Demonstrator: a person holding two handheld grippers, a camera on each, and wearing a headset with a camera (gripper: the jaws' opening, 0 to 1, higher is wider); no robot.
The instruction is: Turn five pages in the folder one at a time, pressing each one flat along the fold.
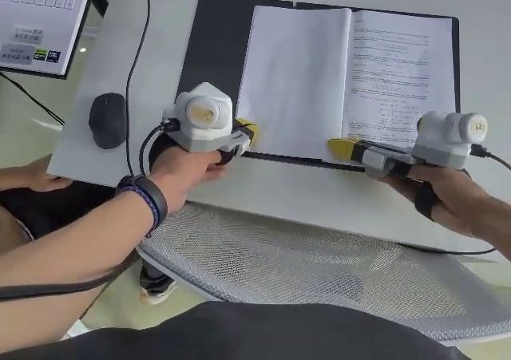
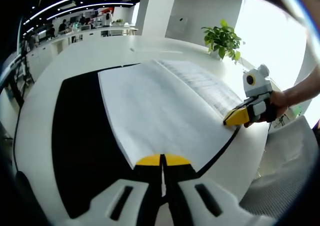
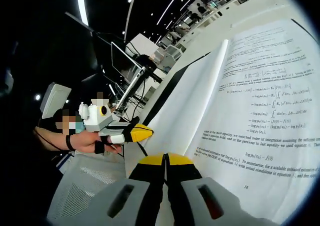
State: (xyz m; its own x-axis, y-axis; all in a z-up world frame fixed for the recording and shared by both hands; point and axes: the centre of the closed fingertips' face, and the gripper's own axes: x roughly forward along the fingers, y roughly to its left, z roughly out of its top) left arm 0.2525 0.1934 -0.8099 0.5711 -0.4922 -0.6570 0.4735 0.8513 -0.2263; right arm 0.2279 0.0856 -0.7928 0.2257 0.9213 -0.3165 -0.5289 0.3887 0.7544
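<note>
Head view, nearest first: a grey mesh chair back [image 1: 319,256] crosses the bottom, and just beyond it two hands hold the grippers over the near edge of the white table [image 1: 279,188]. The left hand [image 1: 188,168], with a dark wristband [image 1: 148,199], holds the left gripper [image 1: 246,128]. Its yellow tips sit at the near left corner of the blank page [image 1: 295,81]. The left gripper view shows its jaws closed tip to tip, with only a thin line between them, right at that page's near edge. Whether paper is caught between them cannot be told.

The right hand [image 1: 451,200] holds the right gripper [image 1: 343,147], which points leftward along the near edge of the paper, its yellow tip at the foot of the fold. The right gripper view shows its jaws pressed together too, above the bottom lines of the printed page [image 1: 403,73].

The black folder [image 1: 207,49] lies open and flat in the middle of the table. The blank page is on the left, the printed page on the right, and bare black cover shows to the left of the paper.

Left of the folder and apart from it sits a dark mouse [image 1: 107,119], with a black cable [image 1: 136,65] running past it. Farther back at the left corner is a laptop [image 1: 40,17], cut off by the frame. In the left gripper view a green plant [image 2: 222,40] stands beyond the table's far end.
</note>
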